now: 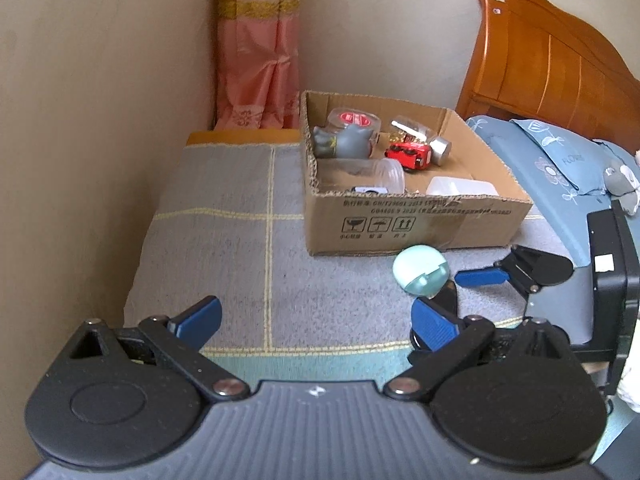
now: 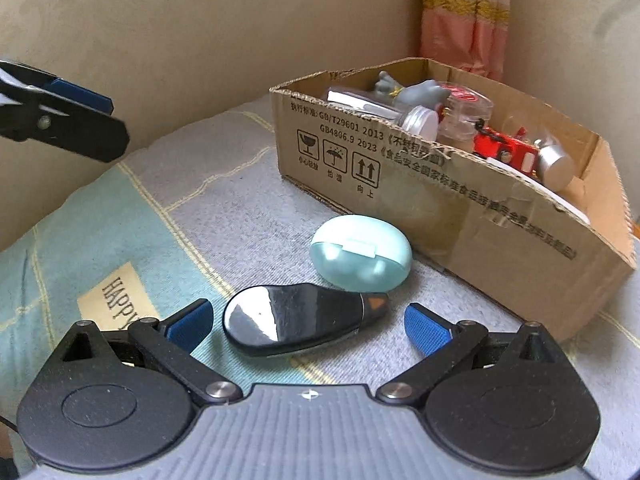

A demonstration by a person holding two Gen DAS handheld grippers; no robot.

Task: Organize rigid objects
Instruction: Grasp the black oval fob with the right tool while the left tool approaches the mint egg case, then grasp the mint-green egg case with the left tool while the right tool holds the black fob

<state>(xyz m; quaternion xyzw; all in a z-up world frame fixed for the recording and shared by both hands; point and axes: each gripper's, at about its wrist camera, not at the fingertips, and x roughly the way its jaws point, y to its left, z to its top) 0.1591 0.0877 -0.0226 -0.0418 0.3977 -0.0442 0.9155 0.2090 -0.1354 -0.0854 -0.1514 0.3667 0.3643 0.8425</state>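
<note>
The left gripper (image 1: 316, 320) is held low, its blue-padded fingers (image 1: 200, 318) spread wide with nothing between them. The right gripper (image 2: 308, 322) is likewise spread wide, angled downward, and is seen in the left wrist view at the right (image 1: 460, 296).

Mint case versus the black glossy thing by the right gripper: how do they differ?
The mint case is pale, matte and egg-shaped; the black device is dark, mirror-glossy and flatter, tapering to an orange-marked tip. The black device lies between the open fingers of the right gripper; the mint case sits beyond it, nearer the cardboard box. Both lie on the blanket, outside the box.
</note>
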